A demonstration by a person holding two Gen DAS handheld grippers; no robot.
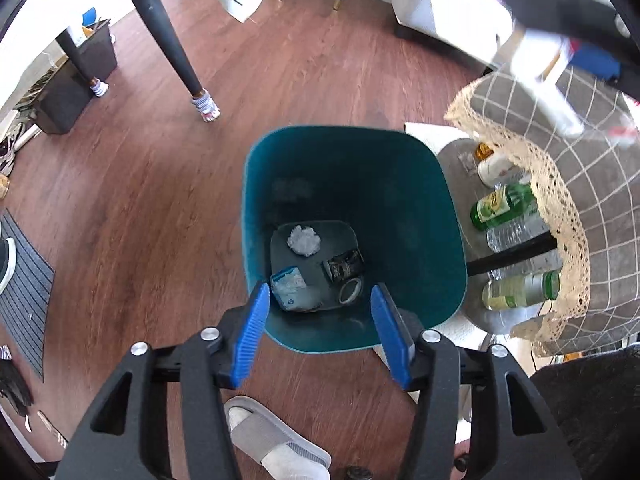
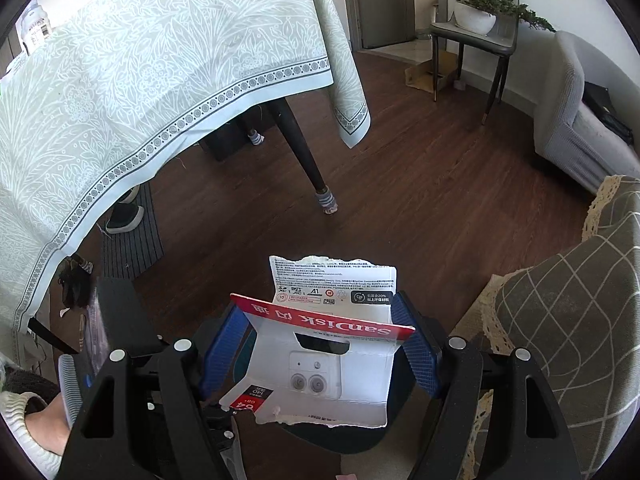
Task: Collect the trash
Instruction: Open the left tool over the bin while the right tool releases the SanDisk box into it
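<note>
Teal plastic fills our left wrist view: the deep square-mouthed teal plastic bin (image 1: 354, 236) stands on the wood floor, and our left gripper (image 1: 322, 320) hovers above its near rim, blue pads spread wide and holding nothing. On the bin's bottom lie a crumpled white tissue (image 1: 305, 240), a blue-white wrapper (image 1: 289, 282), a dark can (image 1: 344, 266) and a tape ring (image 1: 351, 291), so several pieces are already collected.

From the right wrist, our right gripper (image 2: 320, 330) pinches a torn red-and-white cardboard memory-card package (image 2: 326, 354), not yet dropped in the bin.
</note>
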